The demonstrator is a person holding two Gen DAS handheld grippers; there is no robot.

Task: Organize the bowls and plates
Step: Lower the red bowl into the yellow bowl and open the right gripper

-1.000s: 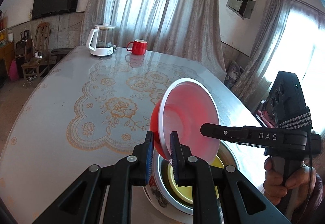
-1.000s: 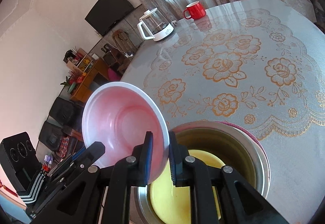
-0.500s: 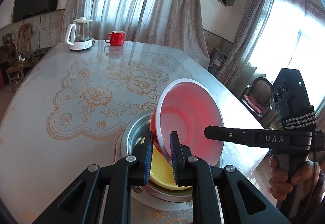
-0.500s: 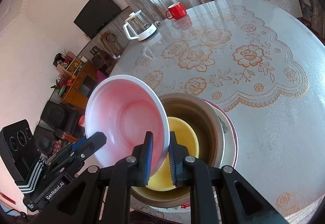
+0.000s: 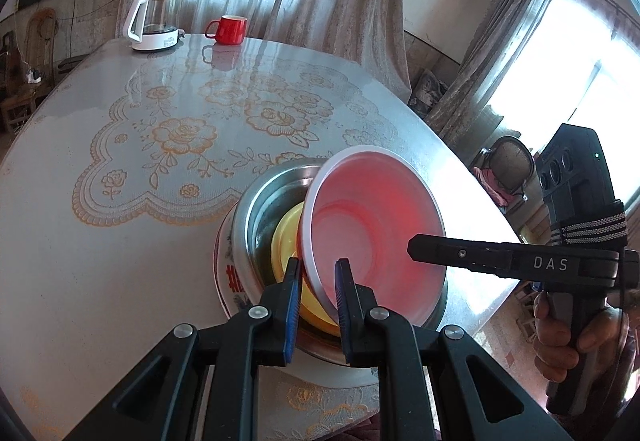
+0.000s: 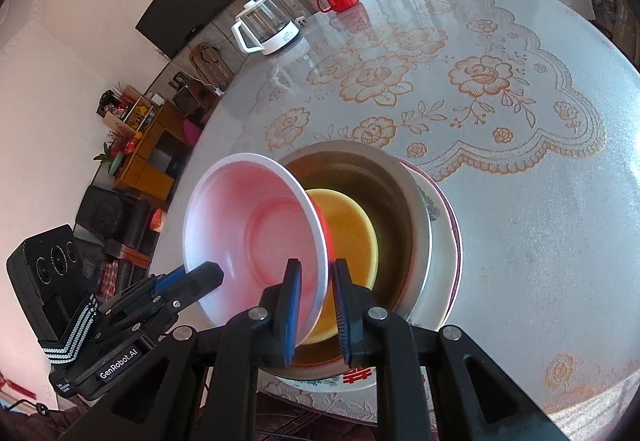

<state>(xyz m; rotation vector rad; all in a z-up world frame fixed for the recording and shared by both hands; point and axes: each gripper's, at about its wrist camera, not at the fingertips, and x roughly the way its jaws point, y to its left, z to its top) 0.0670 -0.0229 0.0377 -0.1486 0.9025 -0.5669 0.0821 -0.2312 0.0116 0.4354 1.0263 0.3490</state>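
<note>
We see a table [image 5: 120,241] with a lace-patterned cloth [image 6: 500,113]; on it stand a kettle [image 5: 154,21], a red mug [image 5: 228,29] and a plate [image 6: 442,241].

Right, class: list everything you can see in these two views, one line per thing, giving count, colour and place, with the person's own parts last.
Bowl: one, red outside, pink-white inside, tilted over the stack, rim clamped by both grippers.
Yellow bowl: one, yellow, nested in the steel basin.
Steel basin: one, silver, on the plate.
Plate: one, white patterned, near table edge.
Mug: one, red, far end of table.
Kettle: one, glass and white, beside the mug.
Table: one, grey with an orange floral lace pattern.
Left gripper: black, blue pads.
Right gripper: black, blue pads.
</note>
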